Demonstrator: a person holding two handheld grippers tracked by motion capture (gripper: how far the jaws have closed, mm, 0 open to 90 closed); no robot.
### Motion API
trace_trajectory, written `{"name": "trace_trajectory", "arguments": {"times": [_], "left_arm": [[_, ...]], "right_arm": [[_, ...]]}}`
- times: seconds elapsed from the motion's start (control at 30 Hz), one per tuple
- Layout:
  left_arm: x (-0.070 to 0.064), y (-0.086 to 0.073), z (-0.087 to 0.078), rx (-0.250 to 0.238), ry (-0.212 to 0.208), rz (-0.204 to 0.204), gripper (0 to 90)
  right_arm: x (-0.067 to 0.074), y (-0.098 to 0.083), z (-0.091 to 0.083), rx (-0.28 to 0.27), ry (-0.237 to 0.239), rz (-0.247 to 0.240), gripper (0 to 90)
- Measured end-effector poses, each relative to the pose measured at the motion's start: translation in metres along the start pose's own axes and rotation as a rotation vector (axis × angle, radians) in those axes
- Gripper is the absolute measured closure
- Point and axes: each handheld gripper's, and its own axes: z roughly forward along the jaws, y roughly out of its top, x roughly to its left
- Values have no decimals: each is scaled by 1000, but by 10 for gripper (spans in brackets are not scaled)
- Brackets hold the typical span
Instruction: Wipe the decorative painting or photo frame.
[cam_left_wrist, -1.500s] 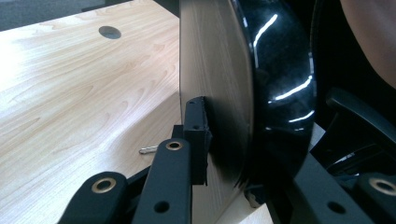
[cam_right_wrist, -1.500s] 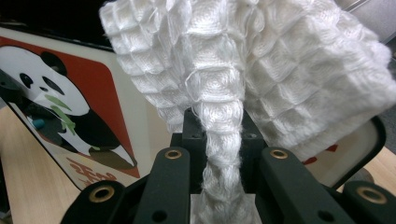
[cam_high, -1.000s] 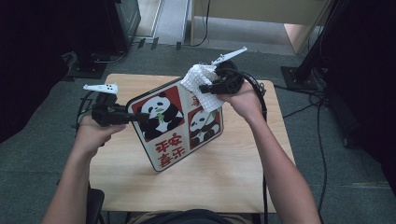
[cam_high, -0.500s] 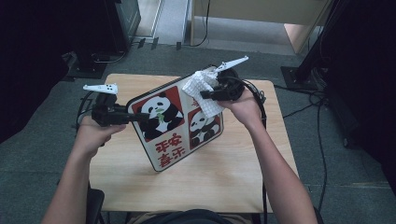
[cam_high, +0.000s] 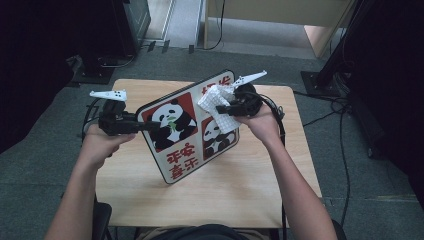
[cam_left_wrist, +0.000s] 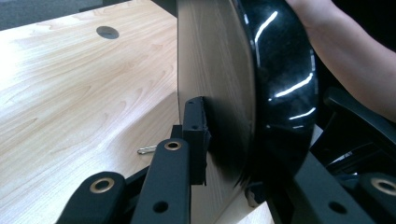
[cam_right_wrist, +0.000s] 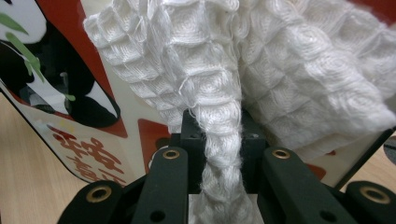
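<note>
Wooden table: your left tongs clamp the panda board edge, right tongs pinch the white cloth against it

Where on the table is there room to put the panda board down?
The table is bare along the near edge, in front of the board, and along the far left edge behind the left claw. The middle is crowded: the board stands tilted there, with the right claw pressing a cloth on it.
</note>
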Motion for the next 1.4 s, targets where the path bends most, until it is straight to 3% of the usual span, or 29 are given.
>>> {"name": "trace_trajectory", "arguments": {"times": [0.7,1.27,1.4], "left_arm": [[1,0,0,2,-7,-3,760],[1,-1,0,3,-11,-4,756],[2,-1,0,4,-14,-5,754]], "right_arm": [[-3,-37,17,3,11,-5,776],[-7,-64,31,16,64,31,772],[-8,-73,36,46,66,41,769]]}}
